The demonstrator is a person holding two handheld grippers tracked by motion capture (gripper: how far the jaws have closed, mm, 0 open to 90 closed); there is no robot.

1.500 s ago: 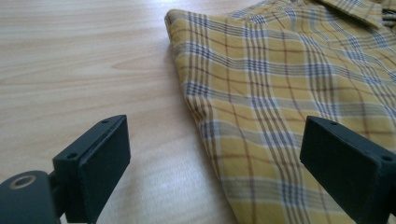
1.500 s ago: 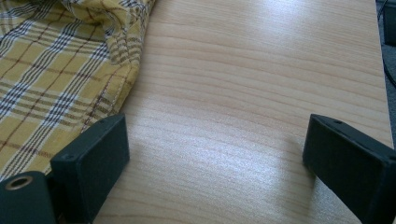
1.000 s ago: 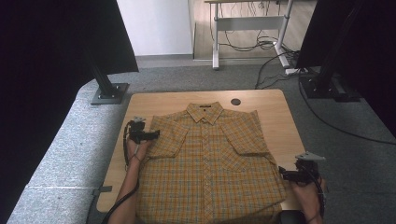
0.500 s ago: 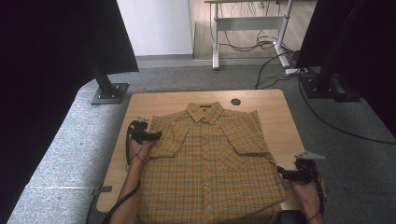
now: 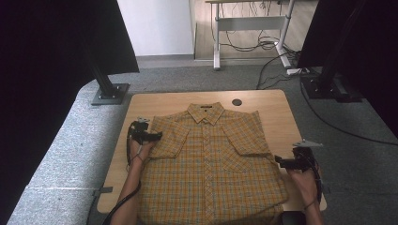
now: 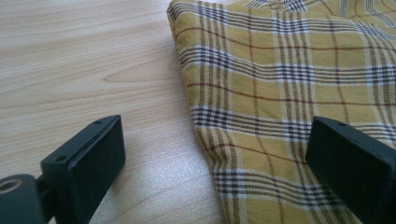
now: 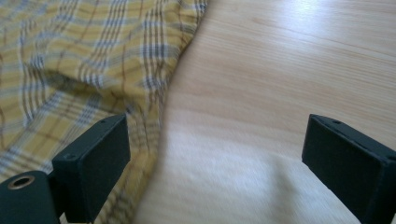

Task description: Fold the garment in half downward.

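From the high view, a yellow checked shirt (image 5: 209, 168) lies flat and face up on the wooden table (image 5: 277, 110), collar toward the far edge and hem toward the person, so its long axis runs away from the person. The left gripper (image 5: 151, 136) sits at the shirt's left shoulder, at the folded sleeve edge. The right gripper (image 5: 283, 162) sits lower down, just beside the shirt's right side edge. Each points inward toward the cloth.

In the left gripper view, the jaws stand wide apart and hold nothing. The shirt's edge (image 6: 205, 135) runs up between them, cloth on the right side and bare table (image 6: 84, 70) on the left, so one jaw is over fabric and one over wood.

In the right gripper view, the jaws are likewise spread and empty. Here the shirt (image 7: 93, 60) lies to the left, its rumpled edge near the left jaw, with bare table (image 7: 280, 84) between the jaws. The left gripper looks nearer to a pinch on the edge.
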